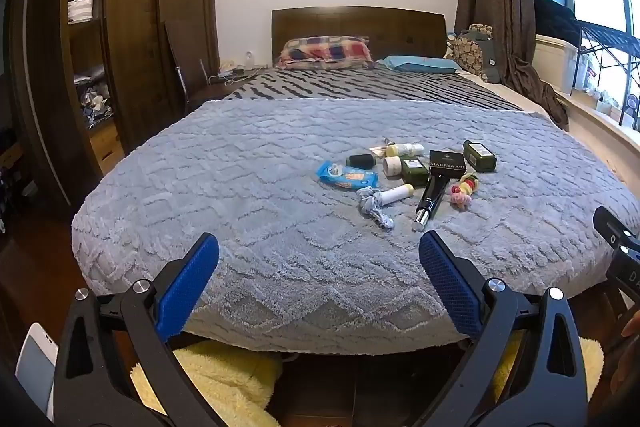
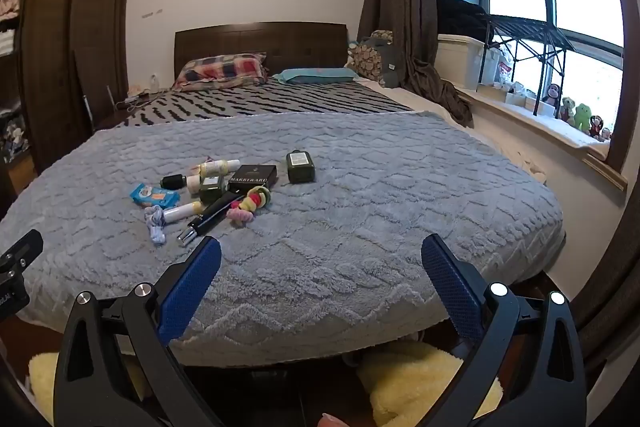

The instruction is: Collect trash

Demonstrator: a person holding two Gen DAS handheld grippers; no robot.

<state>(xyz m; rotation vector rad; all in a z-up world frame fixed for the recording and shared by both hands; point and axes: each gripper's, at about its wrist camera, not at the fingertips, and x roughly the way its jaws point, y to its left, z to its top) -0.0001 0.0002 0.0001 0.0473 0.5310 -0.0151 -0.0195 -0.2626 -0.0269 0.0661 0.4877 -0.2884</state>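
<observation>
left gripper [image 1: 319, 247]: fingers spread wide | right gripper [image 2: 321, 251]: fingers spread wide, level

Both wrist views look forward between spread claw tips from the bed's [image 1: 280, 155] foot, sharing the bottles [image 2: 224, 183] ahead.

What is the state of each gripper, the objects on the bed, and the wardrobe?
Left gripper: open, empty, above the near bed edge.
Right gripper: open, empty.
Black tube: lying flat, capped.
Blue wipes pack: lying flat.
Separate green bottle: lying apart from the pile.
Black box: closed, flat.
Wardrobe: open, clothes visible.
</observation>
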